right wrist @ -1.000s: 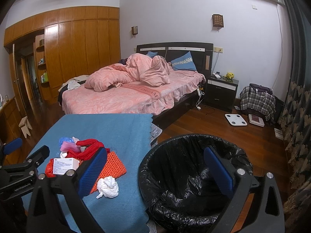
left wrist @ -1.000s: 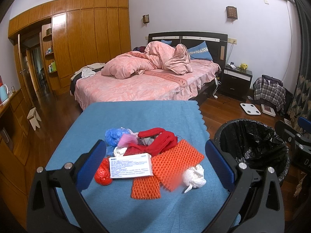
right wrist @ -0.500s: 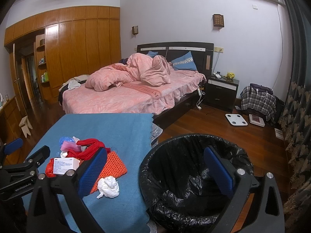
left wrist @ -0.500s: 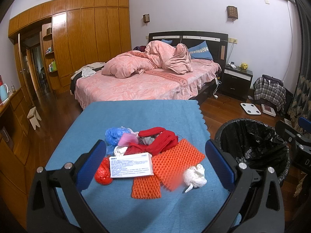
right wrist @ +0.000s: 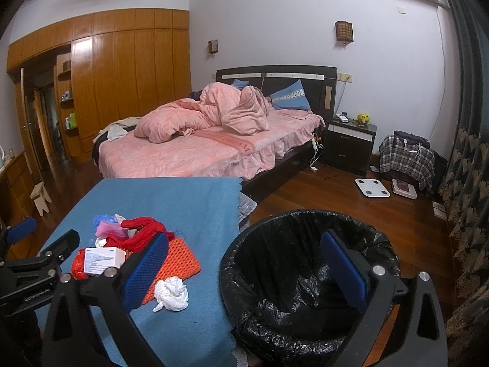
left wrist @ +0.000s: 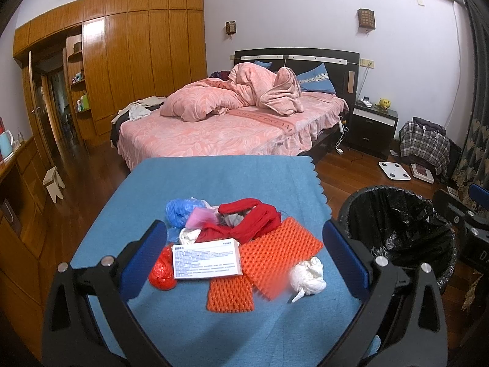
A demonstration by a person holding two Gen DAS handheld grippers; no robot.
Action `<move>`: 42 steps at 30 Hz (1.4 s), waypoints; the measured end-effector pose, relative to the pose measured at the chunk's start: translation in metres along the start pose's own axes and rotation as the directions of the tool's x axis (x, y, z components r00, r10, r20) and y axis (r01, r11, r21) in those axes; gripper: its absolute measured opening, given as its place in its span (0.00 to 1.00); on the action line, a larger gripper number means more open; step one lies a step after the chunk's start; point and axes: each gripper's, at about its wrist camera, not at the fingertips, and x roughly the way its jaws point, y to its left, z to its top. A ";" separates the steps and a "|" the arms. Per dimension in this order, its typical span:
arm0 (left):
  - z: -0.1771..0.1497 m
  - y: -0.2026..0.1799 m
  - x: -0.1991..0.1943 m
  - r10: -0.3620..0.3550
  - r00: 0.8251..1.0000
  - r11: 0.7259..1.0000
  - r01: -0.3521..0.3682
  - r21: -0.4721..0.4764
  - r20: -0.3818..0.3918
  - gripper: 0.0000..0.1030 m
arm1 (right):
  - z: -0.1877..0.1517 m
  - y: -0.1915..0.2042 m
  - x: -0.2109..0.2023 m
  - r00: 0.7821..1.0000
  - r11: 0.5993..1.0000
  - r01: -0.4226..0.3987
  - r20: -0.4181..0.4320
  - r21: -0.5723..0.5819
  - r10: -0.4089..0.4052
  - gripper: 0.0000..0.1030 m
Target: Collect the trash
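A heap of trash lies on the blue-covered table (left wrist: 214,177): a white printed box (left wrist: 206,259), orange foam netting (left wrist: 275,252), a crumpled white tissue (left wrist: 307,276), red cloth (left wrist: 253,217), a red bag (left wrist: 162,270) and a blue bag (left wrist: 180,209). My left gripper (left wrist: 244,257) hangs open just before the heap, holding nothing. My right gripper (right wrist: 244,266) is open and empty over the near rim of the black-lined bin (right wrist: 308,278), which stands right of the table. The tissue (right wrist: 171,293) lies near its left finger.
A pink bed (left wrist: 226,122) stands beyond the table, with a black nightstand (left wrist: 374,130) to its right. A white scale (right wrist: 371,187) and a plaid bag (right wrist: 406,159) sit on the wooden floor. A small stool (left wrist: 53,183) and wooden wardrobes are at left.
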 end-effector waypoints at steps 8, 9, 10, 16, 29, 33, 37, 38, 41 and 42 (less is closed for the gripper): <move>-0.003 0.005 0.004 -0.003 1.000 1.000 0.003 0.004 -0.003 0.96 | -0.001 0.003 0.002 1.000 1.000 -0.004 -0.003 0.000 0.004 0.94; -0.003 0.006 0.004 -0.003 1.000 1.000 0.003 0.003 -0.003 0.96 | -0.003 0.006 0.004 1.000 1.000 -0.009 -0.003 -0.002 0.009 0.94; -0.003 0.008 0.008 -0.003 1.000 1.000 0.003 0.002 -0.003 0.96 | -0.004 0.005 0.004 1.000 1.000 -0.009 -0.003 -0.002 0.009 0.94; -0.007 0.010 0.007 -0.002 1.000 1.000 0.002 0.001 -0.003 0.96 | -0.010 0.015 0.012 1.000 1.000 -0.026 -0.009 -0.008 0.025 0.94; -0.021 0.021 0.024 -0.008 1.000 1.000 0.008 -0.012 -0.006 0.96 | -0.020 0.034 0.023 0.994 0.996 -0.090 -0.068 -0.023 0.088 0.88; -0.038 0.045 0.044 0.033 0.999 0.999 -0.033 -0.029 -0.032 0.96 | -0.038 0.052 0.040 0.986 0.990 -0.125 -0.116 -0.059 0.118 0.84; -0.057 0.073 0.065 0.035 0.995 0.998 -0.040 -0.054 -0.094 0.96 | -0.058 0.071 0.061 0.974 0.984 -0.160 -0.172 -0.076 0.145 0.75; -0.065 0.078 0.069 0.038 0.994 0.997 -0.045 -0.062 -0.102 0.96 | -0.064 0.075 0.067 0.970 0.982 -0.171 -0.190 -0.084 0.153 0.71; -0.076 0.092 0.074 0.039 0.992 0.996 -0.049 -0.080 -0.122 0.96 | -0.079 0.089 0.082 0.960 0.976 -0.195 -0.223 -0.096 0.170 0.67; -0.078 0.094 0.077 0.045 0.990 0.995 -0.057 -0.084 -0.136 0.96 | -0.084 0.093 0.089 0.956 0.975 -0.201 -0.236 -0.095 0.174 0.66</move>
